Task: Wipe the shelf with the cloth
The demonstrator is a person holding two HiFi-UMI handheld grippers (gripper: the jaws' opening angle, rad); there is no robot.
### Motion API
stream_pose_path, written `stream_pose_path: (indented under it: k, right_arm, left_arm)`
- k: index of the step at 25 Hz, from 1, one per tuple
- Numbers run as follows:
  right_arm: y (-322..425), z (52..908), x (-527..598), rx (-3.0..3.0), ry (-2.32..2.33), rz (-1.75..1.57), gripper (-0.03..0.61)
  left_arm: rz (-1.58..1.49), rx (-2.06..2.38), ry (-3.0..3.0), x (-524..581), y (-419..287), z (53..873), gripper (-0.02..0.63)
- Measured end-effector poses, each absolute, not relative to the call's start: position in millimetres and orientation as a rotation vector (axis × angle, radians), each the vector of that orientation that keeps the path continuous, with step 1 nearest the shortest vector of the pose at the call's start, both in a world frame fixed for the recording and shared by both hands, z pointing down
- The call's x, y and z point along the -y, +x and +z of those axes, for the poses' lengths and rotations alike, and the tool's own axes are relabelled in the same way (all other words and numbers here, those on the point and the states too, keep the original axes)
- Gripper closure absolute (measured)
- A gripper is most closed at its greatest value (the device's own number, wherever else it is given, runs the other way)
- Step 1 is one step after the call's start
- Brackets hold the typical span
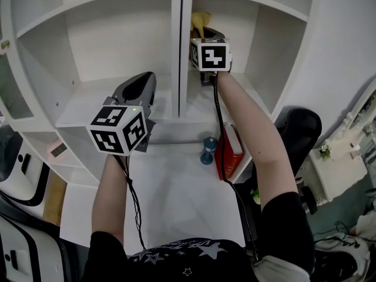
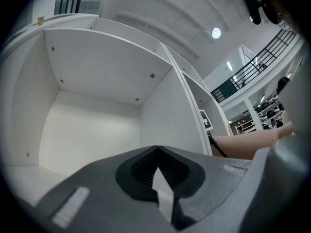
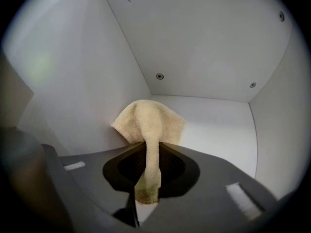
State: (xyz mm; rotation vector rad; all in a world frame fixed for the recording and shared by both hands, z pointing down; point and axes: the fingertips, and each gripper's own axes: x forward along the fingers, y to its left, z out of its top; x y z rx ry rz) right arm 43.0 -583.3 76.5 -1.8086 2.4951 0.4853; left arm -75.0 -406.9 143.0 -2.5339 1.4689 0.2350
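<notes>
A pale yellow cloth [image 3: 148, 125] is pinched between the jaws of my right gripper [image 3: 146, 147], which is shut on it. The cloth bunches out ahead of the jaws toward the back left corner of a white shelf compartment [image 3: 214, 125]. In the head view that cloth [image 1: 200, 22] pokes up beyond the right gripper [image 1: 205, 40], deep in the right-hand compartment. My left gripper [image 1: 143, 84] hangs at the mouth of the left compartment [image 1: 106, 93], shut with nothing in it. Seen from the left gripper view, its jaws meet at the tip [image 2: 156, 148].
A white vertical divider [image 1: 179, 51] separates the two compartments. On the lower shelf stand a red book [image 1: 226, 151] and a small blue hourglass-shaped object [image 1: 208, 150]. A dark chair [image 1: 299, 128] sits to the right, and a white device [image 1: 23, 163] to the left.
</notes>
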Motion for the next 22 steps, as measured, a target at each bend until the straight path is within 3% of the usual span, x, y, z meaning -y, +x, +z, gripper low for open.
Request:
stream_pose_path:
  k: [10,22]
  right_arm:
    - [43.3,78.3,593.5,-2.500,-1.821,0.627,0.498]
    - [118.9,79.7,600.0,-2.314,-2.035,0.493,0.497]
  left_arm:
    - [0.238,-1.481,-2.524,412.0,-77.6,144.5,0.611]
    - [0.233,-1.477,-2.532,407.1,-70.4,146.3,0.611]
